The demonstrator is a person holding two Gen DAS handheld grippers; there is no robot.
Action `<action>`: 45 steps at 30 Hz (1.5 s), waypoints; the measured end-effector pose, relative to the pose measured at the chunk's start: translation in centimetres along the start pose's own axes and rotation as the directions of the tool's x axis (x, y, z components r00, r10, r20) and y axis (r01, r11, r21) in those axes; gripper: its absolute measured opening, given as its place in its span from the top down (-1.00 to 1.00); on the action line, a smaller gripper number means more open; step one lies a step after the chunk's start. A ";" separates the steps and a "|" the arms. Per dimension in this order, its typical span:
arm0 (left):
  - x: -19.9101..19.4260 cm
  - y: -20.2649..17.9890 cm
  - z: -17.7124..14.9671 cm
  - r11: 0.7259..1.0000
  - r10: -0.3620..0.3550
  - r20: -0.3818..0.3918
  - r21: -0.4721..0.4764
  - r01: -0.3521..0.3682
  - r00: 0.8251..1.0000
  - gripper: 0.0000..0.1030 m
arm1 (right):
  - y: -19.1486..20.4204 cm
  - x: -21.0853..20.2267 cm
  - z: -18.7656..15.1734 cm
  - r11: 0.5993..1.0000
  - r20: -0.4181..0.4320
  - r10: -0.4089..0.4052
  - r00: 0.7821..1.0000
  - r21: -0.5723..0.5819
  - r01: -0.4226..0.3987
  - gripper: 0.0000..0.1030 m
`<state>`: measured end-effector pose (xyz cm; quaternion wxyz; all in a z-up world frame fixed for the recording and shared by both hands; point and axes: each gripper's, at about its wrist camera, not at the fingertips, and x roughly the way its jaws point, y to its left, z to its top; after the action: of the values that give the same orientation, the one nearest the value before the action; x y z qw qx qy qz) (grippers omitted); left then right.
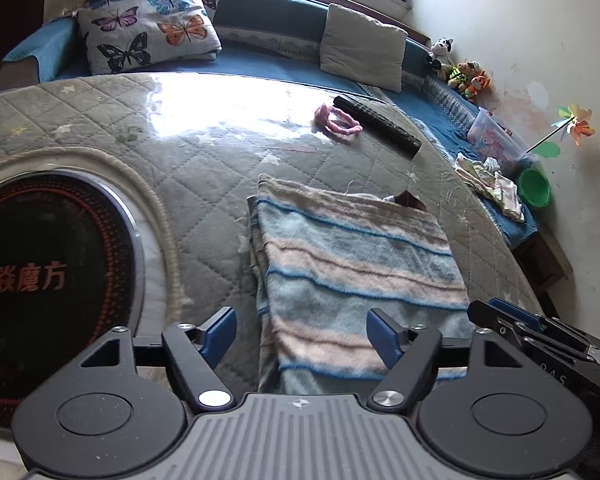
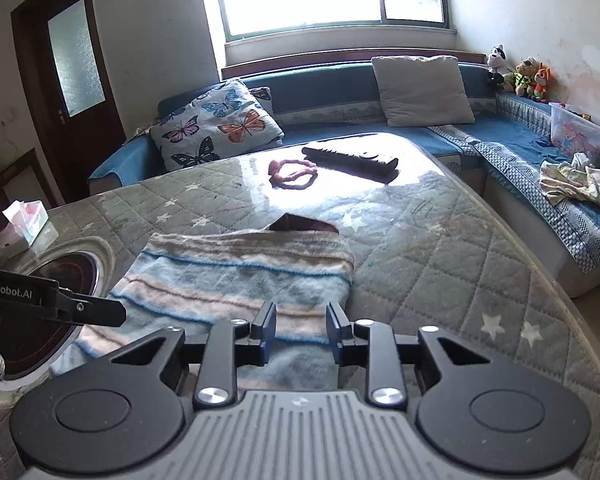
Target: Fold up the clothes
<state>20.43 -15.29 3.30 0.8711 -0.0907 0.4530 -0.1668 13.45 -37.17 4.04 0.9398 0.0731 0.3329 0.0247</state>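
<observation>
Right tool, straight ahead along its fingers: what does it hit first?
Most likely the folded blue, pink and grey striped fleece garment. The right tool, jaws apart with nothing pinched, angles down over its near edge, so the cloth comes before the quilted grey star-print table cover. Depth is uncertain.

Soft cloth on a glossy-covered table

The folded striped garment (image 1: 352,264) is fuzzy, matt knit; the quilted tablecloth (image 1: 204,160) lies under a clear glossy sheet; the left gripper (image 1: 302,338) is matt black plastic with shiny metal screws
</observation>
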 end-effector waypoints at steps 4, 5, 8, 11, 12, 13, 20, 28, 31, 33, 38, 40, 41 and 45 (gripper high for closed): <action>-0.9 0.2 -1.4 1.000 0.015 0.011 0.013 -0.015 1.000 -0.63 | 0.5 -0.8 -1.0 1.000 -0.006 0.010 1.000 -0.009 -0.010 0.14; -1.1 0.2 -1.7 1.000 0.018 0.014 0.015 -0.019 1.000 -0.67 | 0.7 -1.0 -1.2 1.000 -0.006 0.011 1.000 -0.013 -0.011 0.10; -1.8 0.2 -2.9 0.999 0.024 0.024 0.031 -0.025 0.999 -0.70 | 1.3 -1.7 -2.0 0.999 -0.004 0.014 1.000 -0.029 -0.014 -0.17; -2.5 0.2 -4.0 0.997 0.037 0.037 0.060 -0.039 0.999 -0.81 | 1.9 -2.4 -2.6 0.999 0.003 0.017 1.000 -0.046 -0.017 -0.39; -2.8 0.2 -4.4 0.997 0.040 0.043 0.069 -0.043 0.998 -0.83 | 2.0 -2.6 -2.8 0.999 0.003 0.020 1.000 -0.048 -0.019 -0.50; -3.0 0.2 -4.7 0.996 0.043 0.049 0.078 -0.047 0.998 -0.86 | 2.2 -2.8 -3.0 0.998 0.003 0.023 1.000 -0.051 -0.023 -0.53; -4.8 0.3 -7.0 0.985 0.076 0.114 0.143 -0.092 0.991 -1.00 | 4.1 -4.0 -4.7 0.996 0.006 0.014 1.000 -0.091 -0.014 -0.75; -6.4 0.3 -8.8 0.984 0.057 0.155 0.158 -0.082 0.986 -1.00 | 5.6 -5.9 -6.8 0.989 0.024 -0.008 1.000 -0.149 0.011 -1.00; -6.4 0.0 -8.6 0.984 0.067 0.160 0.155 -0.092 0.985 -1.00 | 5.9 -6.6 -7.5 0.987 0.034 -0.024 0.999 -0.159 0.029 -1.00; -6.1 -0.1 -7.9 0.983 0.085 0.172 0.145 -0.110 0.981 -1.00 | 5.7 -6.9 -7.8 0.988 0.038 -0.032 0.999 -0.152 0.037 -1.00; -4.6 0.2 -5.2 0.983 0.132 0.186 0.105 -0.153 0.974 -1.00 | 4.9 -7.1 -7.9 0.991 0.037 -0.042 0.998 -0.126 0.047 -1.00; -3.5 0.5 -4.7 0.978 0.163 0.171 0.105 -0.182 0.972 -1.00 | 4.7 -6.9 -7.6 0.991 0.040 -0.044 0.998 -0.122 0.049 -1.00; -2.9 0.8 -4.7 0.975 0.174 0.154 0.111 -0.192 0.973 -1.00 | 4.6 -6.7 -7.4 0.992 0.044 -0.044 0.998 -0.120 0.049 -1.00; -0.5 1.7 -5.6 0.968 0.204 0.096 0.130 -0.215 0.974 -1.00 | 4.4 -5.9 -6.5 0.993 0.051 -0.044 0.998 -0.109 0.050 -1.00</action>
<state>15.95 -13.53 -0.02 0.9058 0.0121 0.4112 -0.1012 4.82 -32.63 3.37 0.9506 0.0138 0.3097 0.0191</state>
